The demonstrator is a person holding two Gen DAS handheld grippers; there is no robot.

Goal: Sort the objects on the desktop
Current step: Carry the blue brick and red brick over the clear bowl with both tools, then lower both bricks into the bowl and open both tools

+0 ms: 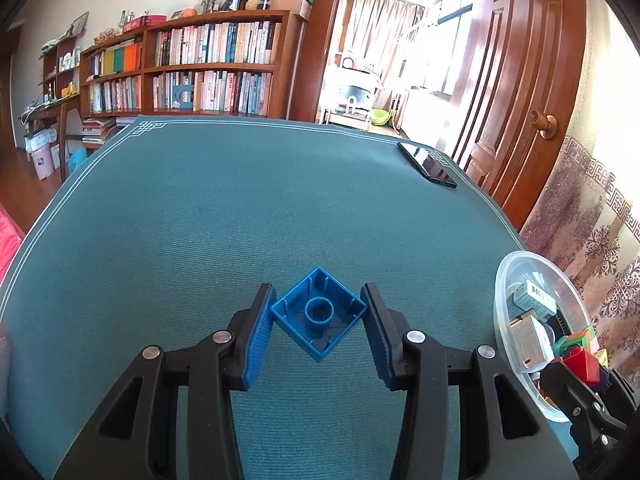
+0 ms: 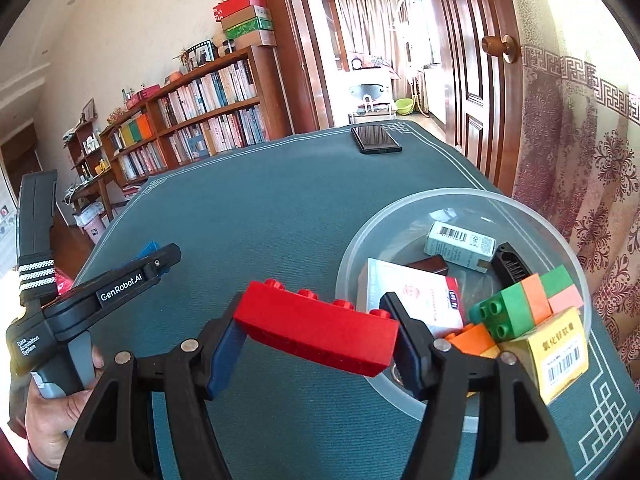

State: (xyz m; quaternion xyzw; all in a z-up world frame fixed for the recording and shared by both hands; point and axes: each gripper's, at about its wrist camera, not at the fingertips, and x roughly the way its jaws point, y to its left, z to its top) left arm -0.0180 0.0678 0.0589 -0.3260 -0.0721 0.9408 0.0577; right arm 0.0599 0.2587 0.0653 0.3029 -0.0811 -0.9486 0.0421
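My left gripper (image 1: 319, 316) is shut on a blue square brick (image 1: 319, 314), gripped corner to corner with its hollow underside facing the camera, above the green table mat (image 1: 240, 220). My right gripper (image 2: 316, 332) is shut on a long red brick (image 2: 316, 330) and holds it tilted just left of a clear plastic bowl (image 2: 400, 216). The bowl (image 1: 504, 280) holds small boxes, a green-and-orange block stack (image 2: 524, 302), an orange brick and a yellow box (image 2: 556, 356). The left gripper (image 2: 160, 260) shows at the left of the right wrist view.
A black phone (image 1: 428, 165) lies at the mat's far right corner, also in the right wrist view (image 2: 376, 139). A wooden door and a patterned curtain (image 2: 580, 160) stand right of the table. Bookshelves (image 1: 192, 68) line the far wall.
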